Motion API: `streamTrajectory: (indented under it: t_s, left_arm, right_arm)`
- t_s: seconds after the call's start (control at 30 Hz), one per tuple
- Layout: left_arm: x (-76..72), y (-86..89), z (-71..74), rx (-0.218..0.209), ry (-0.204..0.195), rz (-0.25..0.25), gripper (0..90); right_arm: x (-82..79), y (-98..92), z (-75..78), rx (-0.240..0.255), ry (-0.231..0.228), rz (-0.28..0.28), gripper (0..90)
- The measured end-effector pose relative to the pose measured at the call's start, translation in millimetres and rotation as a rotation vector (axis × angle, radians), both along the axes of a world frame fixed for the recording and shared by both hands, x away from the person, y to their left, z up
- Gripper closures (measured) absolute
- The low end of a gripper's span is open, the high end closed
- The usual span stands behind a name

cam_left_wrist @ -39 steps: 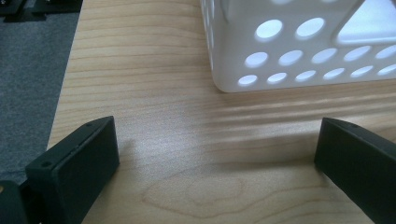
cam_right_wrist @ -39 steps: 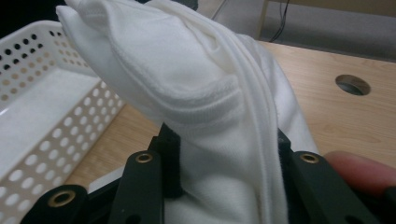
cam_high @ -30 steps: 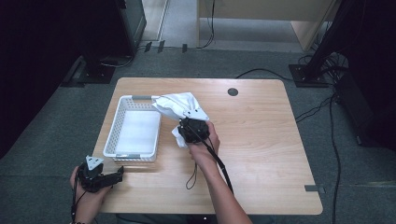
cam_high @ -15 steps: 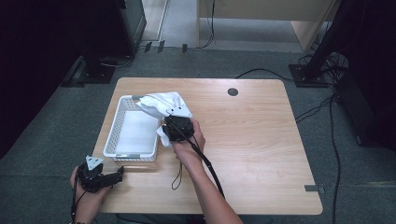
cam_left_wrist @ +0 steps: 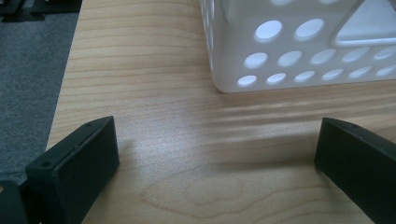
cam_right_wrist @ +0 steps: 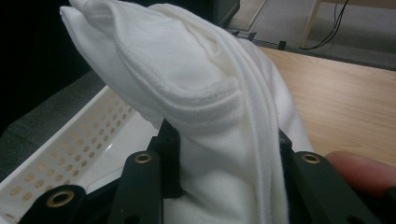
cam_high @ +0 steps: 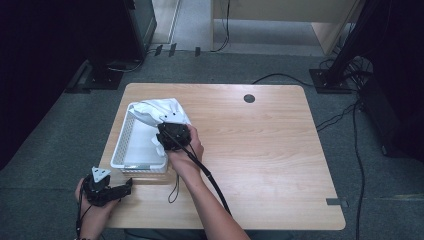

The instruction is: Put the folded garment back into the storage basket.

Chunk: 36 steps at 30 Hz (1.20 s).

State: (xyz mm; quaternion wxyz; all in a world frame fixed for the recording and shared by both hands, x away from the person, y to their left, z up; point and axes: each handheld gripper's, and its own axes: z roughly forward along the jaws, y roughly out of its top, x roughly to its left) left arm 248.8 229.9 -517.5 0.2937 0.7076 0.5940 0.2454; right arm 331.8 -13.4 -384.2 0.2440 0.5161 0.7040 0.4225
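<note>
We find the right gripper (cam_high: 172,134) over the right rim of the basket (cam_high: 120,150), its jaws clamped on a white cloth (cam_high: 157,111). In the right gripper view the cloth (cam_right_wrist: 196,93) is bunched between the two black jaws and rises above them in thick folds with a stitched hem. From the high view, the cloth hangs over the far right corner of the basket, partly above its inside and partly above the table (cam_high: 260,150). We cannot tell whether its lower edge touches the basket floor.

The basket is white plastic with perforated walls and sits on the left half of the table. In the left gripper view its near wall (cam_left_wrist: 299,60) stands just ahead of the jaws.

The left gripper (cam_high: 107,189) is at the near left corner of the table, apart from the basket. Its jaws stand wide apart with bare wood between them.

A round dark grommet (cam_high: 249,98) sits near the far edge of the table.
</note>
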Motion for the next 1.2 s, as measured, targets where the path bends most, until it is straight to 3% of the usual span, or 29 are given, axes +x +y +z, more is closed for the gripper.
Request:
streamTrajectory:
  t_s: [0.67, 1.2]
  left_arm:
    - [-0.2, 0.5, 0.1, -0.007, -0.002, -0.005, 0.0]
    - [-0.5, 0.9, 0.4, -0.014, 0.000, -0.008, 0.0]
  right_arm:
    - [2.2, 54.2, -4.2, 0.022, 0.016, 0.024, 61.3]
    - [10.6, 77.3, 1.0, 0.079, 0.035, 0.019, 63.1]
